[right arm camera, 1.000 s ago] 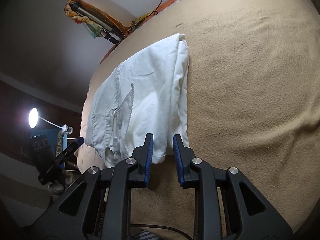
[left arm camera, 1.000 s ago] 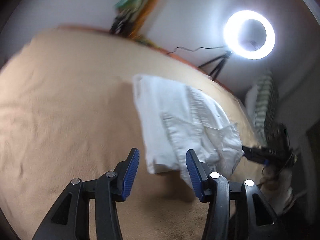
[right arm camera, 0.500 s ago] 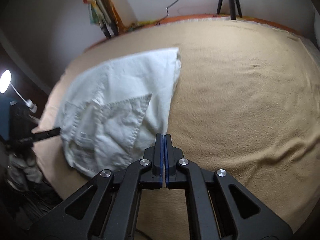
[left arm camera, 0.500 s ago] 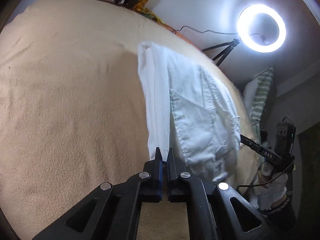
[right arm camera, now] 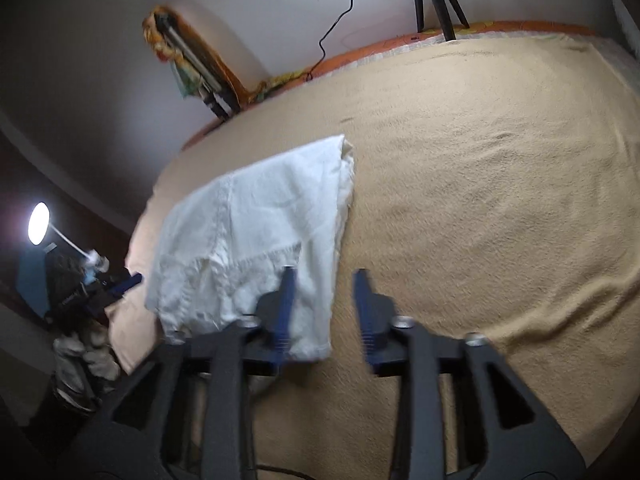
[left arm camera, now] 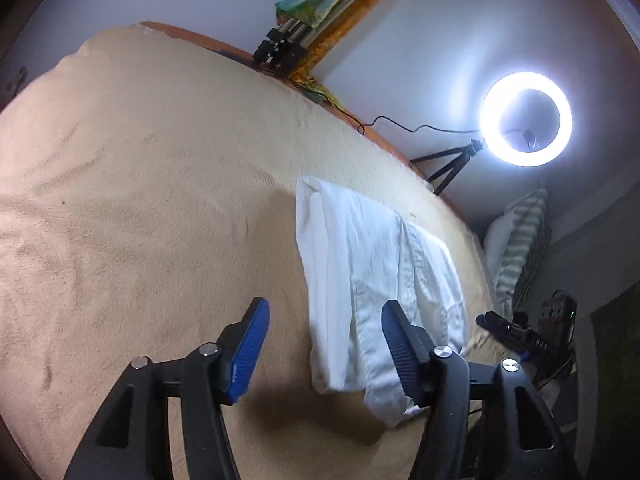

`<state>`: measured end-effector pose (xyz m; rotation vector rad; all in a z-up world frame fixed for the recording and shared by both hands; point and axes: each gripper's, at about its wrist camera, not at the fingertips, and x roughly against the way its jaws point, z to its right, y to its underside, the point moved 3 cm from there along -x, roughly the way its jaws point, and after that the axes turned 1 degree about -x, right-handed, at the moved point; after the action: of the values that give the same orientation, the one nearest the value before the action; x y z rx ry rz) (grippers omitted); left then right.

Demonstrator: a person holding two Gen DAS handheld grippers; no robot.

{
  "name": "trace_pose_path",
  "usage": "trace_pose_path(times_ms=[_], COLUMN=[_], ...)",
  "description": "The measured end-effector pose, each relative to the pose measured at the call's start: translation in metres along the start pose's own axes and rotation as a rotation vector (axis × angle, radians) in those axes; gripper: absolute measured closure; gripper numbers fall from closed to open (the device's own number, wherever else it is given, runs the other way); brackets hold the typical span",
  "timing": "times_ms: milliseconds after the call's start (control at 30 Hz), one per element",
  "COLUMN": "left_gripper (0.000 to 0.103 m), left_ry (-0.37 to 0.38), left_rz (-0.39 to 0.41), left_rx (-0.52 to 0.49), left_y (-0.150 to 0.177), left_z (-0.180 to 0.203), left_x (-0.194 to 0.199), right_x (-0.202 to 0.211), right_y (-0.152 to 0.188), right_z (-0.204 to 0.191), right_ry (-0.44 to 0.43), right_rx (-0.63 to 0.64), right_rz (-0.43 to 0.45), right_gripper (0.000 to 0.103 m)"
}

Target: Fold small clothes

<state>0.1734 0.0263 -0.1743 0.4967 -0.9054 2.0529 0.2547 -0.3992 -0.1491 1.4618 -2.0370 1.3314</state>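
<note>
Nearest in the left wrist view, the left gripper hangs above the tan blanket with its jaws spread wide and nothing between them; its blue pads are clear of the cloth, and the right-hand finger stands in front of the near hem of the white garment. In the right wrist view, the right gripper also has its jaws spread and empty, slightly blurred; its left finger overlaps the garment's near corner in the picture, while the other finger is over bare blanket. Whether either gripper touches the fabric cannot be told.

The white garment lies folded lengthwise on the blanket, close to the bed's side edge, running from the near hem away toward the far edge. A seamed flap or pocket panel lies on top of its near half, and a narrow tail of cloth droops past the near hem on the edge side.

Beyond the bed's side edge stand a striped pillow and some dark equipment. Farther off, at the far edge of the bed, a lit ring light sits on a small tripod, with a cable trailing along the wall, and a bundle of folded stands wrapped in coloured cloth leans against the wall.
</note>
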Motion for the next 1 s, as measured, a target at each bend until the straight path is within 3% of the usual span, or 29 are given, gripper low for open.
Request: trace_pose_path(times_ms=[233, 400, 500, 567, 667, 733, 800, 1000], left_gripper=[0.038, 0.041, 0.042, 0.047, 0.064, 0.083, 0.086, 0.093], left_ry=[0.015, 0.053, 0.082, 0.105, 0.104, 0.123, 0.108, 0.100], left_rz=[-0.088, -0.094, -0.101, -0.108, -0.119, -0.132, -0.121, -0.072], left_rx=[0.034, 0.085, 0.087, 0.087, 0.079, 0.099, 0.079, -0.016], left_y=[-0.014, -0.021, -0.024, -0.024, -0.024, -0.022, -0.021, -0.026], left_z=[-0.004, -0.013, -0.010, -0.008, -0.006, -0.006, -0.001, 0.025], left_x=[-0.043, -0.060, -0.066, -0.072, -0.080, -0.083, -0.084, -0.065], right_x=[-0.043, -0.070, -0.075, -0.082, -0.089, -0.091, -0.091, -0.069], right_y=[-0.008, -0.004, -0.003, -0.002, -0.001, 0.000, 0.001, 0.000], right_z=[0.018, 0.026, 0.028, 0.026, 0.015, 0.005, -0.005, -0.039], right_ry=[-0.073, -0.106, -0.179, -0.213, -0.194, -0.170, -0.137, -0.043], right_rx=[-0.063, -0.079, -0.116, -0.131, -0.093, -0.069, -0.034, 0.078], right_rz=[-0.059, -0.105, -0.100, -0.105, -0.105, -0.104, -0.093, -0.032], right_gripper=[0.057, 0.057, 0.057, 0.057, 0.063, 0.069, 0.081, 0.089])
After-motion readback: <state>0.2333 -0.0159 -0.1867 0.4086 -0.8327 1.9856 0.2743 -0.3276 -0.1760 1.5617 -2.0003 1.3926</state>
